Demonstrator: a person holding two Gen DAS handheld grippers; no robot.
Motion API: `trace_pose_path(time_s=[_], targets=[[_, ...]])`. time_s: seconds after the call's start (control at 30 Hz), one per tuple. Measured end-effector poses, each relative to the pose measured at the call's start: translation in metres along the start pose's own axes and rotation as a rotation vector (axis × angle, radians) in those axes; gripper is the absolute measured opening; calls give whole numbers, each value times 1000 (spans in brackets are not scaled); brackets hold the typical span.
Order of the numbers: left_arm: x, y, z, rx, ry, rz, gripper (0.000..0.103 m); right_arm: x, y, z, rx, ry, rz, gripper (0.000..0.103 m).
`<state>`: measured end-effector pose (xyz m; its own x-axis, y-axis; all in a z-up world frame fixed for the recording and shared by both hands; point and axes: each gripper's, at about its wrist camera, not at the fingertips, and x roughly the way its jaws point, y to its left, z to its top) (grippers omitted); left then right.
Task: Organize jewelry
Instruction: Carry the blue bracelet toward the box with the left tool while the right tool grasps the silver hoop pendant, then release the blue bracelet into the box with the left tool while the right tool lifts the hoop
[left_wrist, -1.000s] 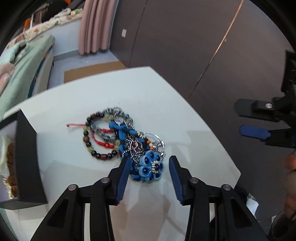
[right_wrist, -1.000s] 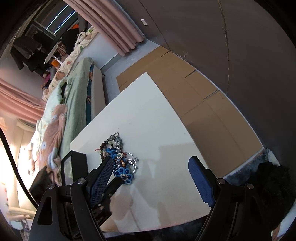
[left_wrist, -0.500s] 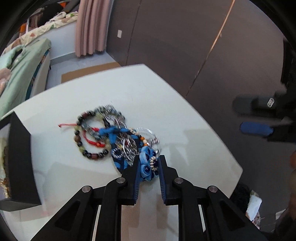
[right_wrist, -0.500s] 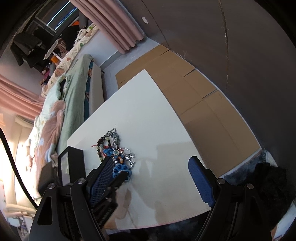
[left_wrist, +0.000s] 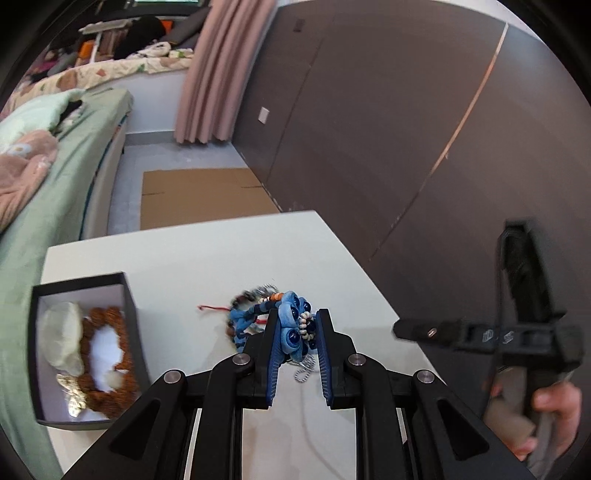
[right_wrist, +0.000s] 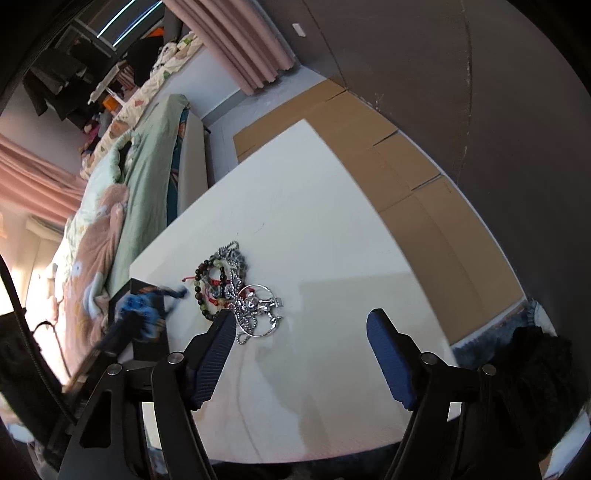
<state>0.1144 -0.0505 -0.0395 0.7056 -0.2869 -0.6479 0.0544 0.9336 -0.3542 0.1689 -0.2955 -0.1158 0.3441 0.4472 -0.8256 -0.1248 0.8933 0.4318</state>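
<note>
My left gripper (left_wrist: 297, 334) is shut on a blue fabric flower bracelet (left_wrist: 291, 326) and holds it lifted above the white table (left_wrist: 221, 258); it also shows blurred in the right wrist view (right_wrist: 138, 304). A pile of bead bracelets and silver chains (right_wrist: 236, 291) lies on the table. A black jewelry box (left_wrist: 79, 343) with a brown bead bracelet and a white piece inside stands at the left. My right gripper (right_wrist: 301, 343) is open and empty, above the table just right of the pile.
A bed with green and pink bedding (left_wrist: 40, 166) lies beyond the table's left edge. Cardboard sheets (right_wrist: 388, 158) cover the floor by the dark wall. The other hand-held gripper (left_wrist: 517, 332) hangs at the right.
My left gripper closed on the blue flower bracelet and lifted it off the pile, swinging left toward the box. The right gripper stayed open, nearly still.
</note>
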Motion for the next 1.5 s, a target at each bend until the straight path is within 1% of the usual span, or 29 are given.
trace_pose_path(time_s=[0.1,0.27,0.43,0.57,0.73,0.83,0.97,1.0,1.07,1.1,1.17,1.23,1.4,1.5], targets=[[-6,12,7,-27,-14,4,19,13,10,-1,-33,24,-19,75],[-18,30,15,-61,-40,12,19,29,35,-3,-146,47,-55,75],[-24,45,16,-72,-44,21,19,46,59,-7,-303,64,-155,75],[-27,56,18,-86,-45,26,19,58,71,-12,-407,95,-187,75],[-28,64,21,-95,-49,28,19,66,83,-20,-515,95,-249,75],[-28,66,23,-100,-50,27,19,73,83,-18,-538,105,-280,75],[-27,69,26,-102,-49,24,19,80,82,-15,-544,113,-292,75],[-27,69,26,-103,-48,23,19,82,81,-13,-546,114,-294,75],[-26,71,27,-107,-45,23,19,85,81,-8,-535,123,-269,75],[-25,71,28,-110,-43,25,19,85,81,-7,-531,127,-270,74],[-24,72,28,-116,-39,27,19,84,82,-7,-524,137,-281,67],[-24,74,28,-121,-33,32,19,82,85,-9,-539,143,-280,52],[-26,74,28,-124,-31,38,19,81,92,-14,-558,163,-273,52],[-30,73,26,-123,-37,41,19,75,92,-15,-534,165,-245,52]])
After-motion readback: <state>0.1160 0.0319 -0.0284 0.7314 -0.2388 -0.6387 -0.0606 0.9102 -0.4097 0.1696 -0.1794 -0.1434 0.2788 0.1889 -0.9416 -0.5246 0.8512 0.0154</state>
